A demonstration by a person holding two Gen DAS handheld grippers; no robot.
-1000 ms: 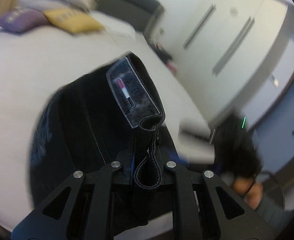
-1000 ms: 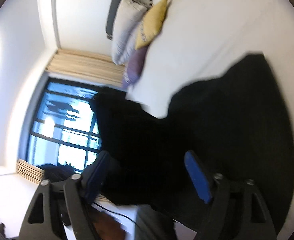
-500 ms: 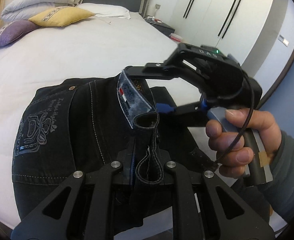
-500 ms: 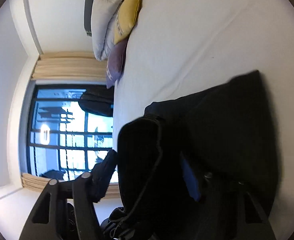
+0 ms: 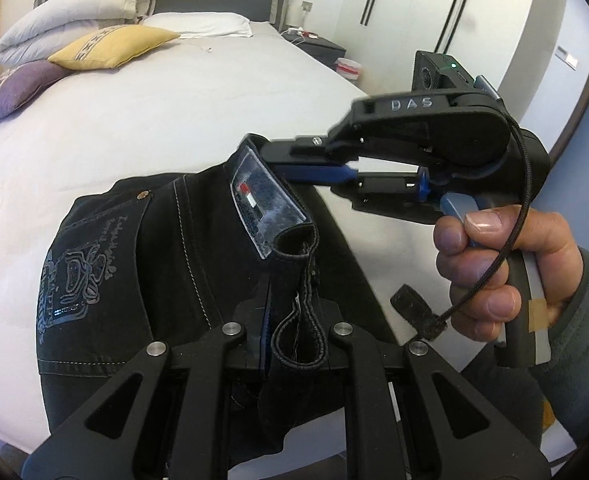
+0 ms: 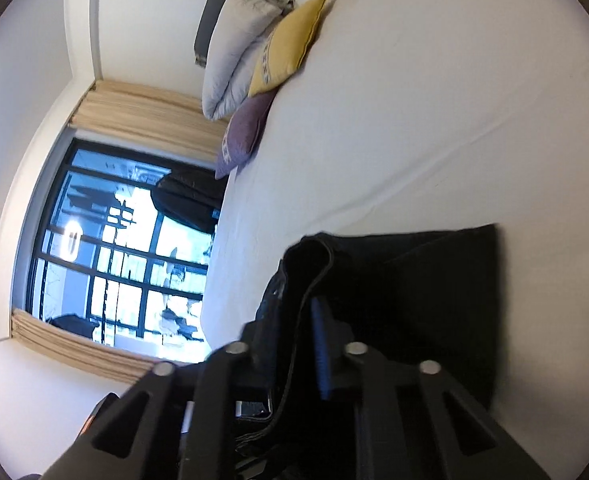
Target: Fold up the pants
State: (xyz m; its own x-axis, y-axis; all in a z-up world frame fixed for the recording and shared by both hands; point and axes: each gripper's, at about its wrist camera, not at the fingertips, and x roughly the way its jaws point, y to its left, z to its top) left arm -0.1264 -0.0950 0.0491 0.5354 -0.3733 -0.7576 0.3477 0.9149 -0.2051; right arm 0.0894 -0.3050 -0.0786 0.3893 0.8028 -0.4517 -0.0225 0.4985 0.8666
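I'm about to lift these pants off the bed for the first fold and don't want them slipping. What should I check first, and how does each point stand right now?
1. Left gripper clamped on the pants waistband: ok.
2. Right gripper on the waistband's far end: its fingers are closing with the cloth between them; ok, nearly set.
3. Right grip seen from its own camera: cloth lies between the fingers; ok.
4. Waistband stretched flat between both grips: not ok, it curls and sags.
5. Bed free ahead for laying down: ok.
6. Pant legs straight: cannot tell, hidden.
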